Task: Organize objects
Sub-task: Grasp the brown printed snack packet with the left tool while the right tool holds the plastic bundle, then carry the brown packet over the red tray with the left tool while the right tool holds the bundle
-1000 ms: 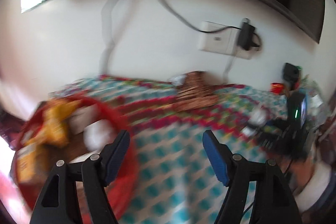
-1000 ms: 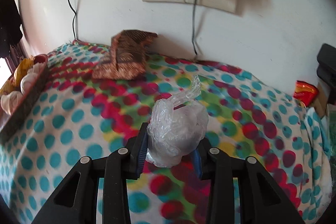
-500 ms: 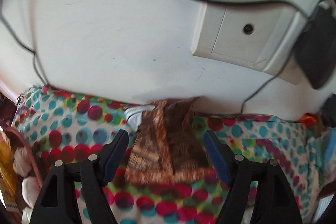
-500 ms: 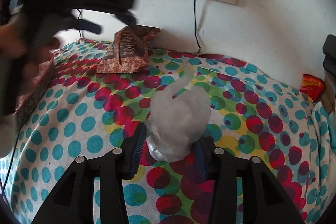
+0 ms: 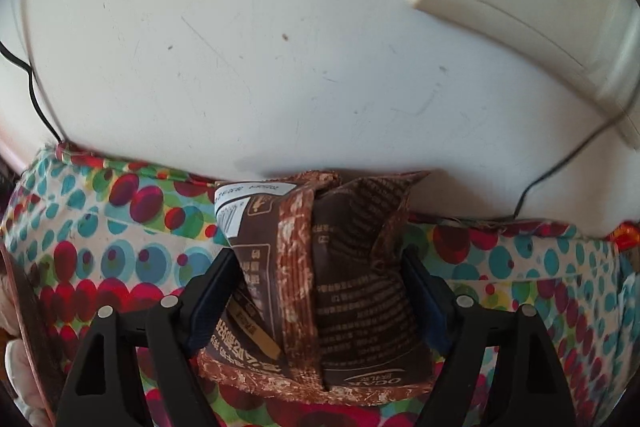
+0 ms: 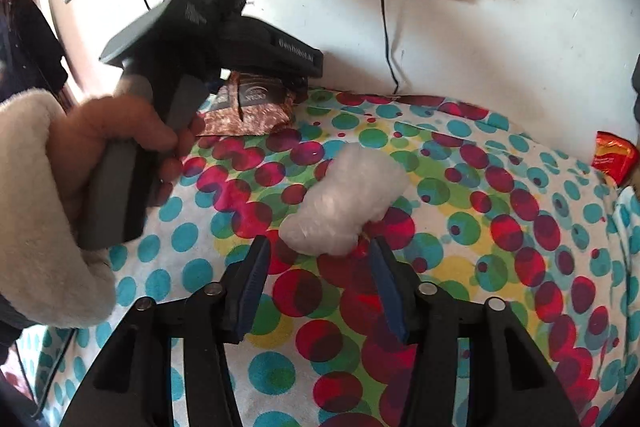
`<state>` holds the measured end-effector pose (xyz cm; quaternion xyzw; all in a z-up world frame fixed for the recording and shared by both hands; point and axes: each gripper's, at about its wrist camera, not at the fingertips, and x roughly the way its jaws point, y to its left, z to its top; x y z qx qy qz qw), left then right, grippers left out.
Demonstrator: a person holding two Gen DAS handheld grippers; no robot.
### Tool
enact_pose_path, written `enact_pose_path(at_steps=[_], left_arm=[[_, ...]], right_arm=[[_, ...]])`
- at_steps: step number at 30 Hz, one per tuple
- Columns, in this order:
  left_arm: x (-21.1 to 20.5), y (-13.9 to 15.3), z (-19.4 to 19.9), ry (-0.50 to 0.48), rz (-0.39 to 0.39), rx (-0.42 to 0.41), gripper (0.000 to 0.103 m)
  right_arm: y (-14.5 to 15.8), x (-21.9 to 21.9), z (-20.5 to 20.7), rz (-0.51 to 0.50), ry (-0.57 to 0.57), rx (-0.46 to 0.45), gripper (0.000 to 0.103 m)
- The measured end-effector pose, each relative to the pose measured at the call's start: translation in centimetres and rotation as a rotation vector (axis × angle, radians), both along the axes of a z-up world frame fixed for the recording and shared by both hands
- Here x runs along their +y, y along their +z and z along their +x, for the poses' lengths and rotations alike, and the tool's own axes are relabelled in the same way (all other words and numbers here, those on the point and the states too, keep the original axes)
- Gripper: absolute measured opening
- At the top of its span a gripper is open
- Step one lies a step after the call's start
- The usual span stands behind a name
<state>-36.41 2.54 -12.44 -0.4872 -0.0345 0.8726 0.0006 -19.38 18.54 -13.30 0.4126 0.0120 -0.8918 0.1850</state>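
The brown snack packet (image 5: 320, 287) lay on the spotty cloth (image 5: 120, 259), with its far end pushed up against the white wall (image 5: 240, 67). The left gripper (image 5: 317, 253) was tipped down over it. Its fingers were wide open, one on each side of the packet, but they were not squeezing it. The packet looked light and crinkly, with a stiff seam down the middle. It would probably bend and puff out when pinched. A good place to hold it seemed to be across the middle, where the fingers already stood, so that it would not flop over. The right gripper (image 6: 318, 243) had just been closing its fingers. The tips were pinched on the bottom end of the plastic bag (image 6: 348, 195), which sat in the middle of the cloth. That bag was soft, squashy and a bit slippery. Only its end was between the tips, so it looked as if it could slide out easily. A hand (image 6: 120, 147) in a fluffy sleeve (image 6: 40, 207) held the left gripper near the packet.
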Motion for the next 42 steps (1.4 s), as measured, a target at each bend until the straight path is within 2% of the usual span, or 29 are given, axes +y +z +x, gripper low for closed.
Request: enact_pose_path(at_steps=[1, 4, 7, 14, 21, 22, 24, 25, 26, 29, 33, 37, 40, 42], left_arm=[[-0.2, 0.0, 0.3, -0.011, 0.011, 0.004, 0.082], [-0.6, 0.4, 1.3, -0.029, 0.026, 0.000, 0.074], [-0.8, 1.6, 2.8, -0.041, -0.005, 0.031, 0.063], [-0.8, 4.0, 6.8, -0.075, -0.043, 0.058, 0.062], [-1.2, 6.4, 11.4, -0.072, -0.014, 0.064, 0.062], [-1.7, 6.8, 12.5, -0.075, -0.002, 0.068, 0.062], [-1.9, 7.5, 13.7, -0.079, 0.007, 0.070, 0.062], [-2.4, 8.1, 14.8, -0.080, 0.009, 0.075, 0.062], [-2.6, 8.5, 15.5, -0.081, 0.010, 0.082, 0.062], [-3.9, 9.9, 18.2, -0.093, -0.003, 0.115, 0.062], [-5.9, 11.3, 21.2, -0.096, -0.036, 0.151, 0.062], [-8.8, 11.0, 23.5, -0.067, -0.048, 0.143, 0.062], [-10.5, 10.3, 24.5, -0.044, -0.047, 0.131, 0.062], [-11.4, 9.8, 24.7, -0.030, -0.037, 0.121, 0.062]], right_arm=[[-0.1, 0.1, -0.1, -0.011, 0.000, -0.006, 0.015], [-0.1, 0.1, -0.1, -0.021, -0.003, -0.012, 0.014], [0.1, 0.1, 0.1, -0.021, -0.012, -0.001, 0.014], [0.5, 0.5, 0.4, -0.044, -0.031, 0.014, 0.014], [0.9, 0.3, 0.9, -0.040, -0.026, 0.049, 0.014], [0.9, 0.3, 0.9, -0.040, -0.032, 0.052, 0.016], [0.7, 0.3, 0.7, -0.061, -0.015, 0.033, 0.037], [0.7, 0.3, 0.6, -0.060, -0.016, 0.028, 0.065], [0.8, 0.4, 0.8, -0.053, -0.029, 0.043, 0.084], [1.0, 0.6, 1.1, -0.060, -0.042, 0.062, 0.085], [0.5, 1.5, -0.4, -0.108, -0.099, 0.016, 0.084], [-0.3, 1.8, -2.2, -0.136, -0.155, -0.043, 0.084], [-0.2, 1.2, -2.8, -0.145, -0.164, -0.039, 0.084], [-0.2, 0.4, -3.1, -0.119, -0.160, -0.030, 0.070]])
